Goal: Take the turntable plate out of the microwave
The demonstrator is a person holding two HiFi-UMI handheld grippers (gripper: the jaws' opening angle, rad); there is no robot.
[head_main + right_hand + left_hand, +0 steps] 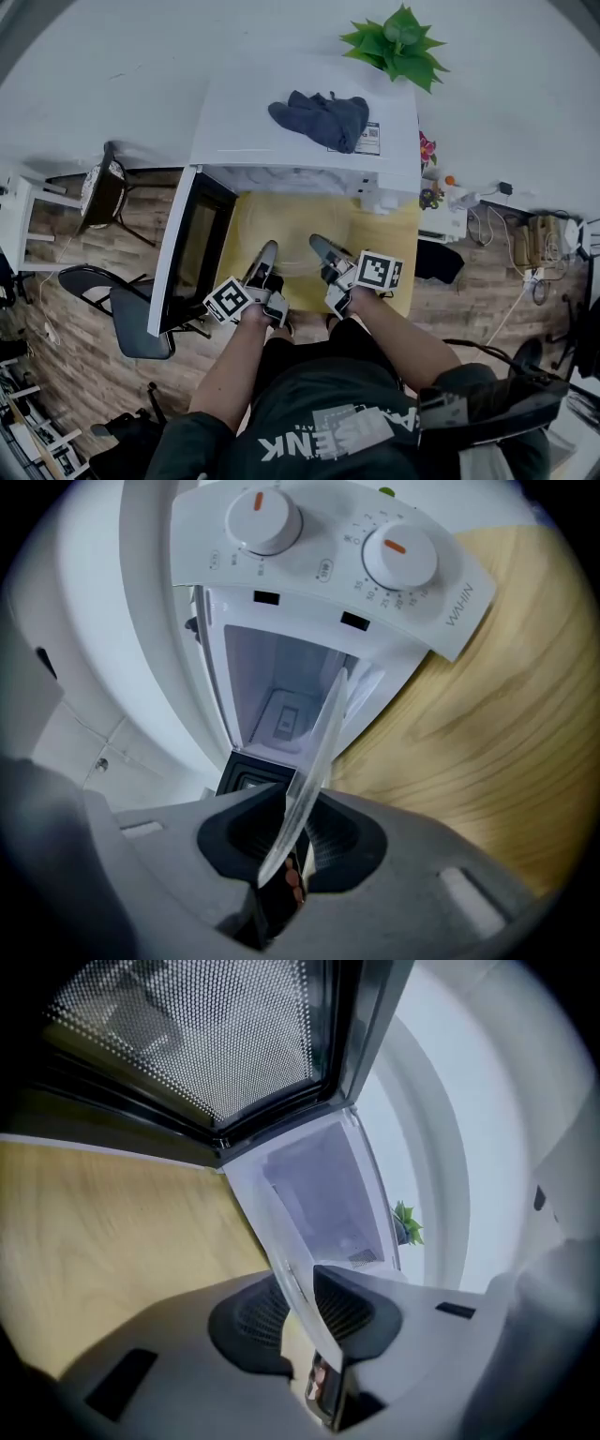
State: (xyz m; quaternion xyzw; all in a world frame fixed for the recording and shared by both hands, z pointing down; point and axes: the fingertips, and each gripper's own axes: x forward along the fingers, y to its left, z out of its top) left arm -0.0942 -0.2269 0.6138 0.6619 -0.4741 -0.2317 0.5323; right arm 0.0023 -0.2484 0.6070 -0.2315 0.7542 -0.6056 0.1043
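Open black-windowed door point(187, 248) sits close on the left and a swing could clip it. The left gripper point(300, 1299) and right gripper point(295, 829) each pinch a rim of the clear round glass turntable plate point(281, 1251) over the yellow wooden table point(248, 220), probably clear of the white microwave point(234, 122). It's a smooth edge grip: if the hands diverge, it slips and shatters.

The microwave point(309, 112) before you is white, its door point(206, 1035) black with a fine dotted mesh, its white knobs point(398, 555) marked with orange. The turntable plate point(314, 761) is clear glass. The surface point(384, 244) is pale yellow wood grain. The cloth point(321, 119) is dark blue, the plant point(398, 42) bright green. Your left gripper point(300, 1302) and right gripper point(291, 841) are grey with black ribbed jaws.
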